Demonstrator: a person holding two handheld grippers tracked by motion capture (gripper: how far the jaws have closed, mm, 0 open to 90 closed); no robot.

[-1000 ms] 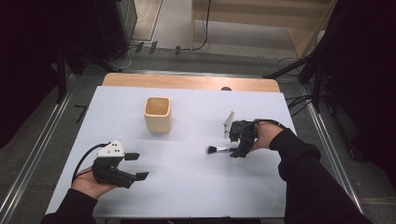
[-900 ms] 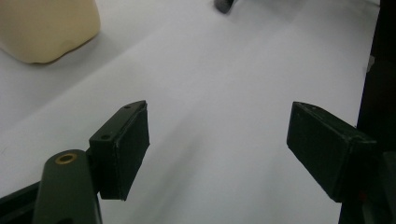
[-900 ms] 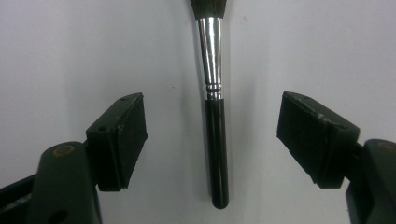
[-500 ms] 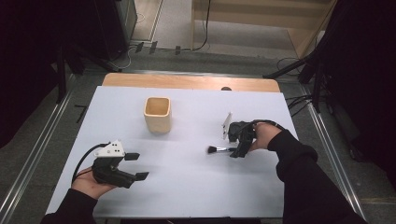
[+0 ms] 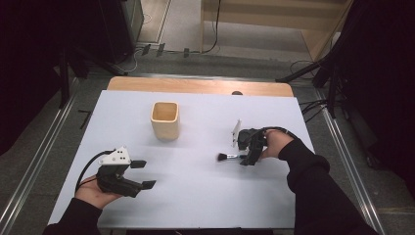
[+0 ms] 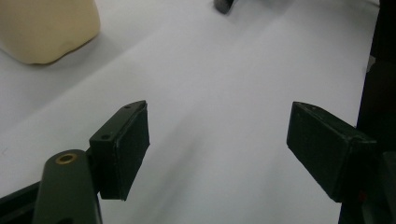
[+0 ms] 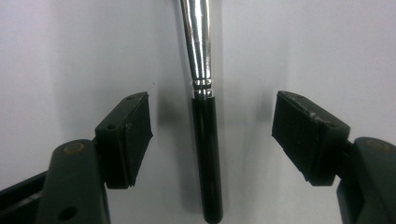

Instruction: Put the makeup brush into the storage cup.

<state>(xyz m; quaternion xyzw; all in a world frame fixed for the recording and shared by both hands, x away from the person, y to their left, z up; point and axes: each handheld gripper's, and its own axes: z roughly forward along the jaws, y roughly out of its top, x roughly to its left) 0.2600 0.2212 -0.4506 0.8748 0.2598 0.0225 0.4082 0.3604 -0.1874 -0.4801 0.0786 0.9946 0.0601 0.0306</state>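
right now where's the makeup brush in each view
High view: the makeup brush lies right of centre on the white table, at the right gripper.
Left gripper view: a dark bit at the top edge may be its head; cannot tell.
Right gripper view: its black handle lies centred between the open jaws.
Shared landmark: the white table.

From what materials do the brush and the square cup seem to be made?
The makeup brush seems to have a glossy black handle, perhaps plastic or lacquered wood, and a polished metal ferrule that gives bright reflections; its bristles look dark and soft. The square cup looks like pale matte wood or bamboo, though no grain is visible.
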